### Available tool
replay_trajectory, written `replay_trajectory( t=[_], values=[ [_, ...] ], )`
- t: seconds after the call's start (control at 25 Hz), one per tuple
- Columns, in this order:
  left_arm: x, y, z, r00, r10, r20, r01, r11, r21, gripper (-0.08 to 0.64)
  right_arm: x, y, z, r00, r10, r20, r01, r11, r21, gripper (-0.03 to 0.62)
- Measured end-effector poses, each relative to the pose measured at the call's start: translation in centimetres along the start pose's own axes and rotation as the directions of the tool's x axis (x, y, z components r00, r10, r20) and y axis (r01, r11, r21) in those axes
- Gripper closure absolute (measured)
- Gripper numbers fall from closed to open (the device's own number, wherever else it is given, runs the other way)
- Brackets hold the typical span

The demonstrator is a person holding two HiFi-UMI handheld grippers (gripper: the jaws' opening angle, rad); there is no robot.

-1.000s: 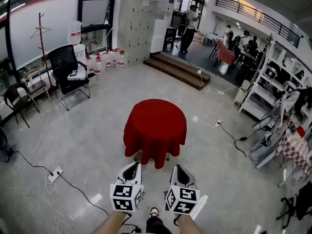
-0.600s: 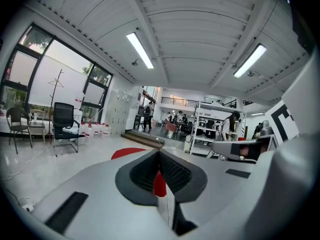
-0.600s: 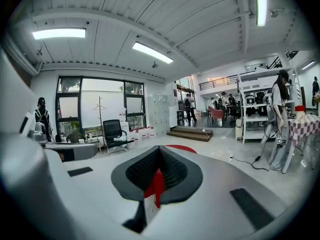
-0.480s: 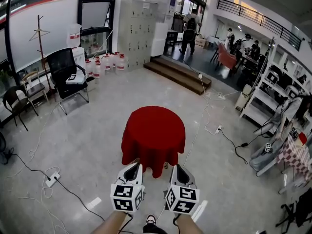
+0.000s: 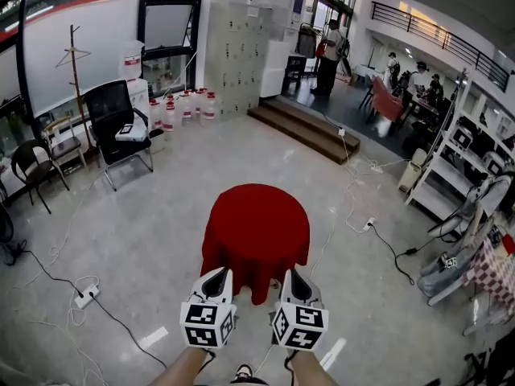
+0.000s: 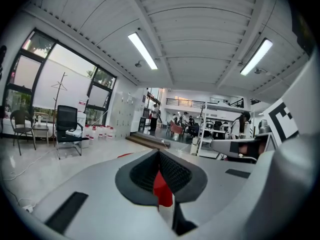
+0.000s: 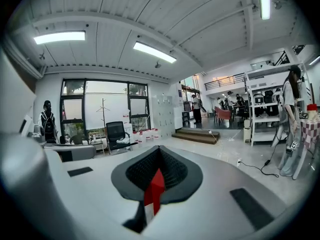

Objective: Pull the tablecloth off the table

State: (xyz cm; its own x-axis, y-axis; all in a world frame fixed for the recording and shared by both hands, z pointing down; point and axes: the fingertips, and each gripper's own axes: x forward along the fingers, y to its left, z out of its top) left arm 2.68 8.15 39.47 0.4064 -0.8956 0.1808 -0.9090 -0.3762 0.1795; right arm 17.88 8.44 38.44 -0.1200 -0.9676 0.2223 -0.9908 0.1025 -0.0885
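Note:
A red tablecloth (image 5: 256, 232) covers a small round table in the middle of the floor and hangs down all round it. In the head view my left gripper (image 5: 219, 273) and right gripper (image 5: 290, 273) are side by side just short of the cloth's near hem, both shut and holding nothing. Neither touches the cloth. In the left gripper view the left gripper (image 6: 160, 168) points at the table, and a red sliver of tablecloth (image 6: 161, 188) shows past the closed jaws. The right gripper (image 7: 157, 170) shows the same red sliver of tablecloth (image 7: 153, 193).
A black office chair (image 5: 121, 123) and a row of water bottles (image 5: 181, 103) stand at the back left. A power strip (image 5: 84, 297) and cables lie on the floor at left; more cables run right of the table. Steps (image 5: 310, 127) rise behind, and shelves (image 5: 459, 167) stand at right.
The table has come closer and lower in the head view as the person walks toward it. Both grippers stay shut and side by side.

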Motion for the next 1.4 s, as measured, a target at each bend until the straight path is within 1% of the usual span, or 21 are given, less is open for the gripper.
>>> replay_trajectory(
  t=[0.2,0.48,0.64,0.88,1.08,1.28,1.4],
  values=[
    [2.5,0.2,0.9,0.999,0.037,0.01,-0.037,0.999,-0.003,0.543,2.2,-1.2,0.4,0.999,0.036,-0.012,-0.036,0.999,-0.009,0.568],
    [6.1,-0.7,2.1,0.998,0.059,0.019,-0.059,0.998,0.006,0.543,5.3,-3.8,2.2,0.998,0.065,-0.002,-0.066,0.998,-0.018,0.568],
    [7.6,-1.0,2.1,0.997,0.078,0.016,-0.078,0.997,0.007,0.543,6.4,-4.9,2.3,0.997,0.081,-0.005,-0.082,0.997,-0.017,0.568],
    [8.3,-1.9,1.0,0.995,0.096,-0.008,-0.096,0.995,0.011,0.543,7.1,-6.4,1.1,0.995,0.095,-0.025,-0.095,0.995,0.013,0.568],
    [7.7,-1.7,0.7,0.993,0.114,-0.039,-0.113,0.993,0.044,0.543,7.2,-6.2,0.5,0.994,0.107,-0.033,-0.105,0.993,0.061,0.568],
    [7.2,-1.1,0.9,0.991,0.129,-0.04,-0.127,0.99,0.059,0.543,7.0,-6.1,0.1,0.993,0.111,-0.034,-0.108,0.991,0.078,0.568],
    [7.3,-0.7,0.7,0.99,0.14,-0.032,-0.138,0.99,0.041,0.543,6.8,-6.5,-0.4,0.994,0.103,-0.04,-0.1,0.992,0.077,0.568]
  ],
)
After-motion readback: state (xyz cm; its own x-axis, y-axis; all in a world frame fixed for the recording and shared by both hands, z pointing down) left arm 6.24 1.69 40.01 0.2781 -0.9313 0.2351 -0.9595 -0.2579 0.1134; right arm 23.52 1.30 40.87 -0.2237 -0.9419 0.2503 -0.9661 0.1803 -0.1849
